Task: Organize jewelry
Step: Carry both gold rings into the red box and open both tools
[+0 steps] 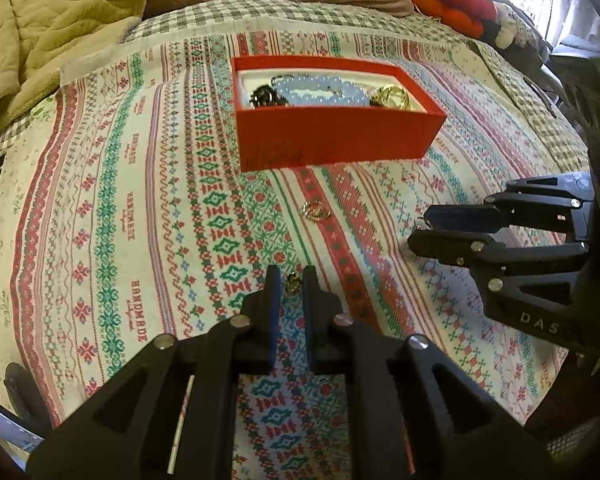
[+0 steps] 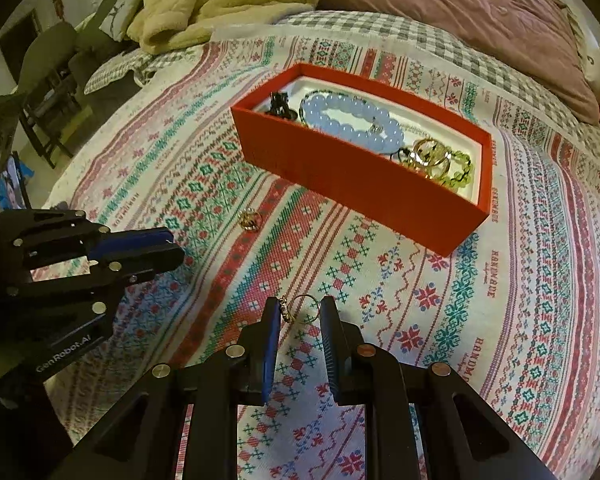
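The right tongs [image 2: 300, 312] are clenched on a thin gold ring [image 2: 302, 309], held across its band, above the patterned bed cover [image 2: 420, 300]. The left tongs [image 1: 288, 280] pinch a small dark-and-gold piece [image 1: 292, 283]. Another ring [image 2: 249, 219] lies on the cover near the red box [image 2: 360, 184]. Such rings are probably light, stiff and slippery, so a grip across the band seems safest.

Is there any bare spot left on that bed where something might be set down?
Yes. The patterned cloth lies bare between the red box and the right gripper, and left of the box toward the beige blanket. It is crowded inside the box, and a loose ring lies just in front of it.
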Action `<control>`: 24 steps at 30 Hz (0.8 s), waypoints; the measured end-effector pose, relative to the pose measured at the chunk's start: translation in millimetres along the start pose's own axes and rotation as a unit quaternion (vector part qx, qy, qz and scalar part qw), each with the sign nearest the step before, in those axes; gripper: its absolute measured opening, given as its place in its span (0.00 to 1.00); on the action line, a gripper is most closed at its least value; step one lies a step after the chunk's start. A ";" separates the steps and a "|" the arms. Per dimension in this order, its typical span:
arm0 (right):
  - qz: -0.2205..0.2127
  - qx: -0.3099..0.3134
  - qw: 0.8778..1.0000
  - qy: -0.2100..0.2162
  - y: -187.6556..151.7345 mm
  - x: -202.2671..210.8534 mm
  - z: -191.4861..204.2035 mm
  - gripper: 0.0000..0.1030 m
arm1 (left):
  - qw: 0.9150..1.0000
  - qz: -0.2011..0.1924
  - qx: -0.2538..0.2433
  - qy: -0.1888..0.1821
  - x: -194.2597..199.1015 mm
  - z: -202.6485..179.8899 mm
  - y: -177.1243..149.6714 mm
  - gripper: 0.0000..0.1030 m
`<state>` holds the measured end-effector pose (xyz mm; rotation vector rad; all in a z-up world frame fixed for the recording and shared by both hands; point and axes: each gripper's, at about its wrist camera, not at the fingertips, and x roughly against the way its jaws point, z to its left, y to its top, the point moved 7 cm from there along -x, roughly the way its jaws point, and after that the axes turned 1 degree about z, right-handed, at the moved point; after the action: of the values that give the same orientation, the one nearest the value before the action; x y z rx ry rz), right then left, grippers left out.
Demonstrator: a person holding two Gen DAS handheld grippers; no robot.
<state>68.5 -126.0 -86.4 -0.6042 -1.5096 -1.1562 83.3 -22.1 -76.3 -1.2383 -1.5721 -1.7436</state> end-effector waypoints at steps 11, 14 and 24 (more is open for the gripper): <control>-0.023 -0.035 0.999 0.007 19.7 34.6 -11.2 0.20 | 0.999 -0.032 0.020 -0.013 23.1 -1.8 32.1 0.12; -0.034 -0.050 0.998 0.010 29.7 44.0 -19.1 0.20 | 0.999 -0.043 0.029 -0.016 27.3 -1.0 43.4 0.12; -0.062 -0.105 0.993 0.013 60.8 58.0 -47.8 0.20 | 0.995 -0.070 0.062 -0.020 23.2 3.4 80.9 0.12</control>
<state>124.9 -156.6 -14.1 -0.6406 -1.4296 -1.4247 140.3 -32.0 -15.1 -1.1324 -1.8008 -1.6855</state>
